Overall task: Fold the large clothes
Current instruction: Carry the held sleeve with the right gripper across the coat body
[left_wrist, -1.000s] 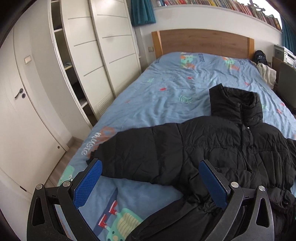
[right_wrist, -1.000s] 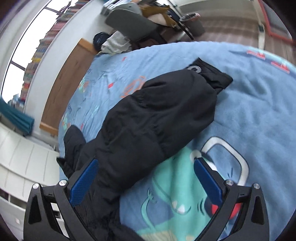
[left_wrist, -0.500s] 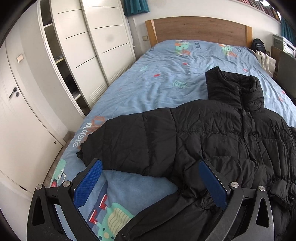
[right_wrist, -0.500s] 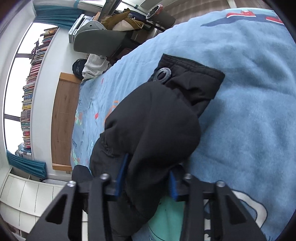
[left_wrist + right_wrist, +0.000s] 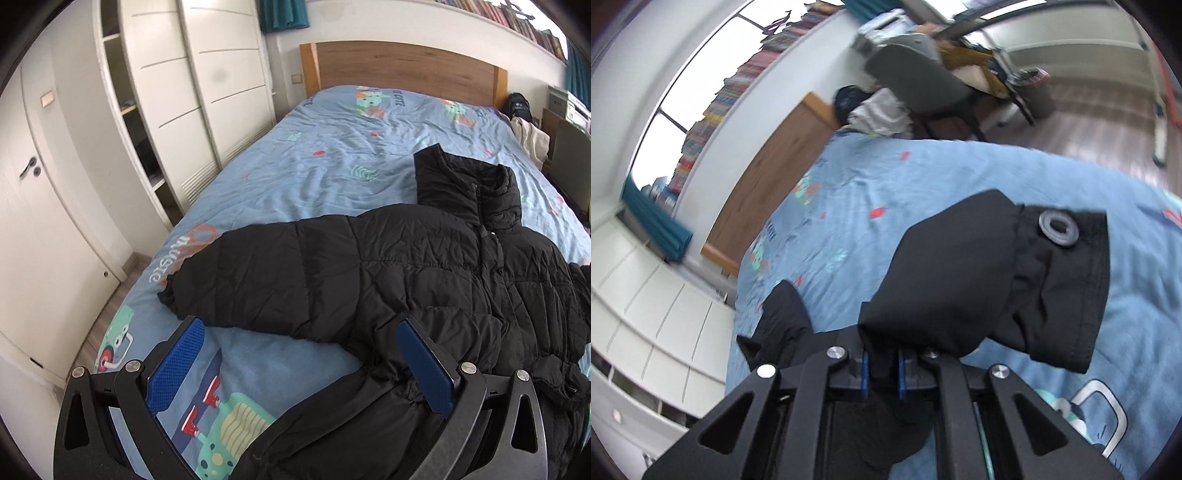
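A black puffer jacket (image 5: 424, 266) lies spread on the blue patterned bed (image 5: 314, 177), collar toward the headboard, one sleeve (image 5: 258, 280) stretched to the left. My left gripper (image 5: 299, 365) is open and empty, hovering over the jacket's lower edge near the armpit. In the right wrist view, my right gripper (image 5: 882, 373) is shut on the other sleeve (image 5: 979, 280) and holds it lifted above the bed; its cuff (image 5: 1067, 288) with a round snap hangs out to the right.
White wardrobes (image 5: 184, 103) and a door (image 5: 37, 221) stand left of the bed. A wooden headboard (image 5: 399, 70) is at the far end. A grey chair (image 5: 919, 81) with piled clothes and a bag (image 5: 519, 105) stand at the bed's right side.
My right gripper closed on the right sleeve and has lifted it off the bed. My left gripper has drifted slightly forward over the jacket and stays open.
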Tool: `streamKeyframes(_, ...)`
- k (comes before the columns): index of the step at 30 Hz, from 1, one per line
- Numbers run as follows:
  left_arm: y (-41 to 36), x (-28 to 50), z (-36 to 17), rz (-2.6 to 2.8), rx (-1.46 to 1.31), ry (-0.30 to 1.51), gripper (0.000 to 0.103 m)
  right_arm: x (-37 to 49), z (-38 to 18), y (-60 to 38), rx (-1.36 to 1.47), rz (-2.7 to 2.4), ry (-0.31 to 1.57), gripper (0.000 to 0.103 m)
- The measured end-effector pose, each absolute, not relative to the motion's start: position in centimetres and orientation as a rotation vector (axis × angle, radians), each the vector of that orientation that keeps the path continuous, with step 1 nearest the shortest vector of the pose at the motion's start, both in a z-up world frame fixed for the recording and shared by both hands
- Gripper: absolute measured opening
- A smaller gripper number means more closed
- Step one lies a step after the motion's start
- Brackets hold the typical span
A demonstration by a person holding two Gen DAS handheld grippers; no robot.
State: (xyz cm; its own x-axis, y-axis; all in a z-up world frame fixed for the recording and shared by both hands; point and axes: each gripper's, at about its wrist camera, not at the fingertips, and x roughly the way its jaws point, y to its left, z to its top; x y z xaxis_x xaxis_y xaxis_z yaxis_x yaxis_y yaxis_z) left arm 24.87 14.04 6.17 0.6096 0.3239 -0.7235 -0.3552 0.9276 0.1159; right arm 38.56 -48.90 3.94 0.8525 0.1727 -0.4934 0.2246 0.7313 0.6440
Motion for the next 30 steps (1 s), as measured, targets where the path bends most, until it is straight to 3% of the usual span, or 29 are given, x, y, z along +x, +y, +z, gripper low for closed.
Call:
streamKeyframes(6, 16.3, 23.1, 6.0, 0.404, -0.099, 0.825, 0.102, 40.6, 9.1, -40.0, 0.571, 0.129, 0.575, 0.01)
streamKeyframes(12, 18.8, 21.6, 5.8, 0.426, -0.13, 0.823, 0.102, 41.4, 10.3, -31.3, 0.468, 0.273, 0.609, 0.01)
streamKeyframes(19, 20.8, 20.6, 4.9, 0.442, -0.162, 0.835, 0.102, 39.7, 7.6, -22.8, 0.357, 0.404, 0.705, 0.01)
streamKeyframes(30, 20.0, 20.7, 3.9, 0.418, -0.155, 0.859, 0.102, 35.9, -1.4, -15.2, 0.196, 0.514, 0.911, 0.01)
